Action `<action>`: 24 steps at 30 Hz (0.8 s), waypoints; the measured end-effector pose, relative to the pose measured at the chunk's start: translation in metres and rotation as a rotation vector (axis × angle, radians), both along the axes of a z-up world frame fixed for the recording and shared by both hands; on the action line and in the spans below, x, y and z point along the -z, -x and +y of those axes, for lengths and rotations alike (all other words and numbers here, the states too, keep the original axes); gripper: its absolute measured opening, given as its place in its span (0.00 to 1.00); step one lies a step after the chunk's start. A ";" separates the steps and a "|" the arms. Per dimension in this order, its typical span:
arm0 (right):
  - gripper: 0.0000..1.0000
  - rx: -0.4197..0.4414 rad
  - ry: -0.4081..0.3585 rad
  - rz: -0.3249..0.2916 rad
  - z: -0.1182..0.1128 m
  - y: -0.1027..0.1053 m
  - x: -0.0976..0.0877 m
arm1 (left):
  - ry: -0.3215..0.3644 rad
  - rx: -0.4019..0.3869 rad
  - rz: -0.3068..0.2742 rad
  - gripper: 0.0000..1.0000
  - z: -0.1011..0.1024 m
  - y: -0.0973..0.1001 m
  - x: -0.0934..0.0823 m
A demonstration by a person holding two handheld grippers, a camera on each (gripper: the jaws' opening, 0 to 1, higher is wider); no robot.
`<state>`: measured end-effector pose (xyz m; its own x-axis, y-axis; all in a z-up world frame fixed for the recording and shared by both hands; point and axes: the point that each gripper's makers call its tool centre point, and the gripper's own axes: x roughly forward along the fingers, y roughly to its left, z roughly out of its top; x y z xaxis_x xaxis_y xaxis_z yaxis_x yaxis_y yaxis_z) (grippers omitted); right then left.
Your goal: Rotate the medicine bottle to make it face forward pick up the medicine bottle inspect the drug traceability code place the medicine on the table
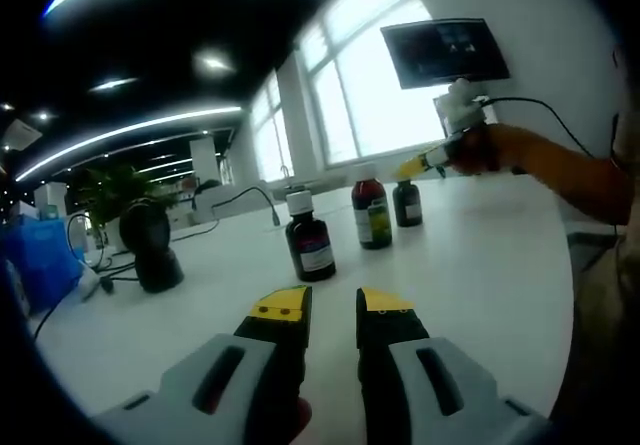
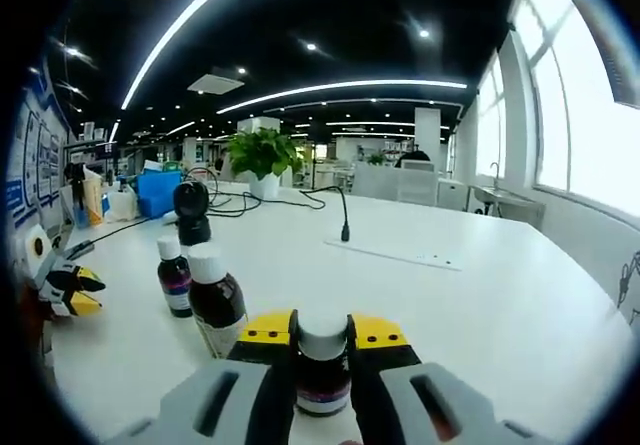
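Risk at this stage is a tipped neighbour. Your right gripper [image 2: 322, 337] pinches the dark brown glass medicine bottle with a white cap [image 2: 322, 363] at its neck, on the white table [image 2: 480, 305], and two similar bottles [image 2: 213, 300] stand just left of it. Lifting askew would likely knock them. Your left gripper [image 1: 333, 310] hovers near the table's front edge, jaws parted, holding nothing. The held bottle's label is largely hidden behind the jaws, so you cannot read the traceability code. A black scanner stand [image 2: 190, 213] sits far left.
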<state>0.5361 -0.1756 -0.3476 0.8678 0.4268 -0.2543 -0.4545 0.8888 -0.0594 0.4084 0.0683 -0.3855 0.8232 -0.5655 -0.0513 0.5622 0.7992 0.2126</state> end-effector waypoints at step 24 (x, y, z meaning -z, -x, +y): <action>0.15 -0.004 0.005 0.000 0.004 0.000 -0.007 | 0.001 0.000 0.000 0.10 0.000 0.002 -0.001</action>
<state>0.5361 -0.1711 -0.3402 0.8661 0.4290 -0.2565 -0.4581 0.8866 -0.0642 0.4068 0.0681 -0.3850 0.8234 -0.5653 -0.0508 0.5620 0.7995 0.2120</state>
